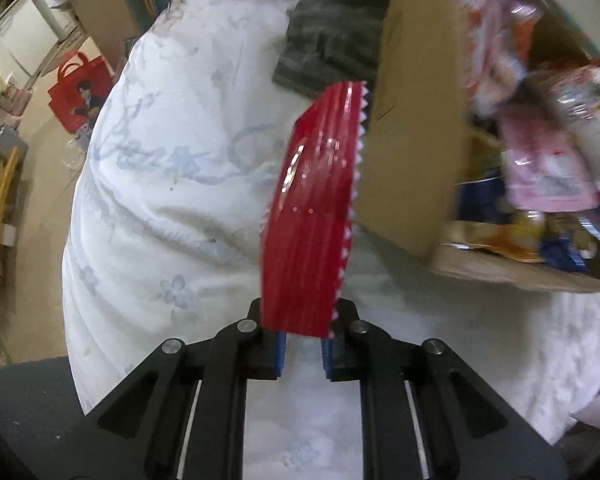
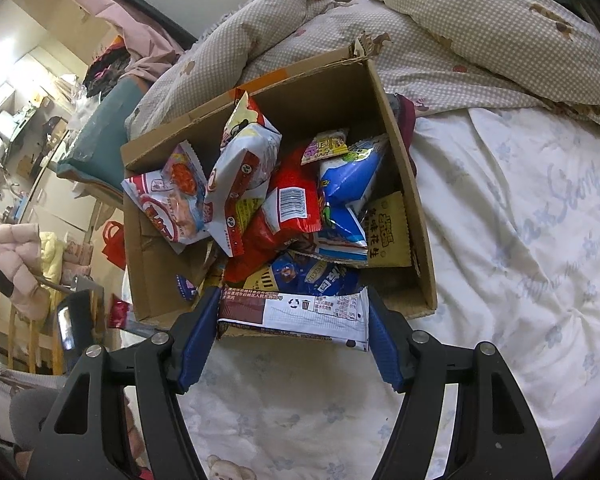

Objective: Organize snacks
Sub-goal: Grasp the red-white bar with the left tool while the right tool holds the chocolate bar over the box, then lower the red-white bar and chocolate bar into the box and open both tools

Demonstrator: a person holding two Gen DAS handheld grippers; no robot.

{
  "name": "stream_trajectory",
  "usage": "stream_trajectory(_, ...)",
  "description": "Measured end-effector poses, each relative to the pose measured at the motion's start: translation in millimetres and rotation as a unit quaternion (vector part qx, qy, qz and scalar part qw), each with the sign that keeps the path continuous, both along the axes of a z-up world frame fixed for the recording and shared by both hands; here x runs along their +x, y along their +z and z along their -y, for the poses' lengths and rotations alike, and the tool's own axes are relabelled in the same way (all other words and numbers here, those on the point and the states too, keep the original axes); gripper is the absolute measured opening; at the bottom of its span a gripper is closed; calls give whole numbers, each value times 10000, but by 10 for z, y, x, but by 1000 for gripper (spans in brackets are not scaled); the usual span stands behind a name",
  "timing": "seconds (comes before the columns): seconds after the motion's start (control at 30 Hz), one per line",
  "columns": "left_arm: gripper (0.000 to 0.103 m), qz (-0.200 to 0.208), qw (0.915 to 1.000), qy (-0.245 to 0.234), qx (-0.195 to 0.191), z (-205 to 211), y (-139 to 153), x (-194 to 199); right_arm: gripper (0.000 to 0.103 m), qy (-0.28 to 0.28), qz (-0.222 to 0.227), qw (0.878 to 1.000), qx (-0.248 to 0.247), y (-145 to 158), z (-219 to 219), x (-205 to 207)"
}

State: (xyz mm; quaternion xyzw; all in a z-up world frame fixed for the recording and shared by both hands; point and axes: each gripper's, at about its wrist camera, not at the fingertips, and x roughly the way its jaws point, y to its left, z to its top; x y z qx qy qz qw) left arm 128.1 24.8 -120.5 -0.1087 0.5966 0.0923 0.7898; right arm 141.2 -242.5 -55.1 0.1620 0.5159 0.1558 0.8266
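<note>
Left tongs (image 1: 303, 342): clamped on the end of a red packet (image 1: 312, 216), its long axis running straight ahead over the bed (image 1: 172, 168).
Right tongs (image 2: 293, 334): wide, pads against a white packet (image 2: 296, 316) held crosswise at the near rim.
Box (image 1: 412, 128): just right of the red packet; left hand nearer.

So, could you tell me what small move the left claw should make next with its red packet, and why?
Probably carry the red packet sideways over the open cardboard box before letting go. The left claw grips it by its bottom edge beside the box's outer wall, above the white quilt, so releasing now would likely drop it on the bed.
</note>
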Motion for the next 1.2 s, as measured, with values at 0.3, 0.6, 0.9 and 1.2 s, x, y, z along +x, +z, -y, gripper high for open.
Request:
stream_trajectory(0.3,10,430,9981,-62,-438,-58,419,-357,70,21,40,10000,83,43,4,-21)
stream_trajectory(0.6,10,1055,9922,-646,-126,37,915,-261,71,43,36,9996,274,74,6,30)
stream_trajectory(0.9,11,656,9896,-1275,101,472,853,407,72,268,-54,9995,-135,-68,-158,238)
stream_trajectory(1.2,12,576,9861,-1518,365,654,704,680,72,347,-232,9991,-14,-184,-203,329)
